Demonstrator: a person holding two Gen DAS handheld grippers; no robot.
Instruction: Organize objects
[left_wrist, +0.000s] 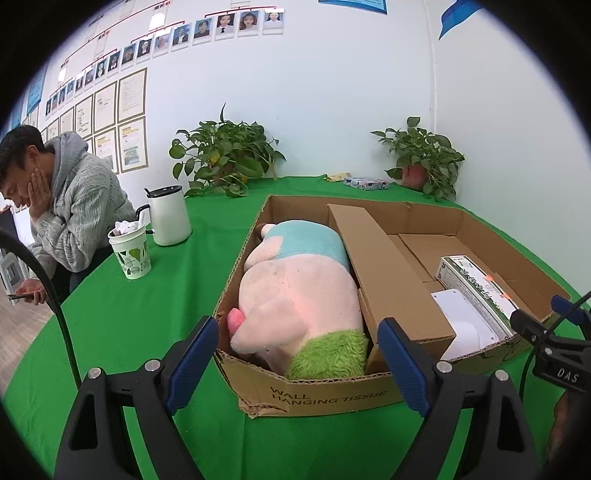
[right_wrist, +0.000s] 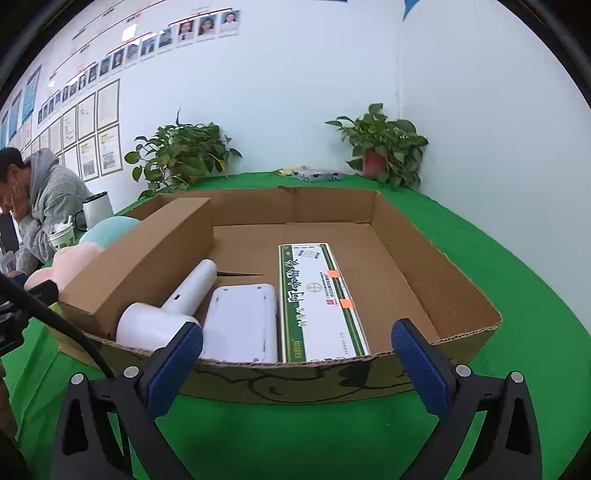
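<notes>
A shallow cardboard box (left_wrist: 325, 397) sits on the green table, split by a cardboard divider (left_wrist: 384, 266). A pink plush toy (left_wrist: 295, 295) with a blue top and green end lies in its left part. In the right part lie a white hair dryer (right_wrist: 166, 314), a flat white device (right_wrist: 240, 325) and a long green-and-white carton (right_wrist: 321, 295). My left gripper (left_wrist: 299, 365) is open and empty at the box's near wall, in front of the plush. My right gripper (right_wrist: 295, 362) is open and empty at the near wall (right_wrist: 295, 380), in front of the white device.
A white kettle (left_wrist: 170, 216) and a paper cup (left_wrist: 131, 251) stand left of the box. Two potted plants (left_wrist: 221, 155) (left_wrist: 424, 158) and a small tissue pack (left_wrist: 365, 182) are at the back. A seated person (left_wrist: 62, 199) is at the table's left edge.
</notes>
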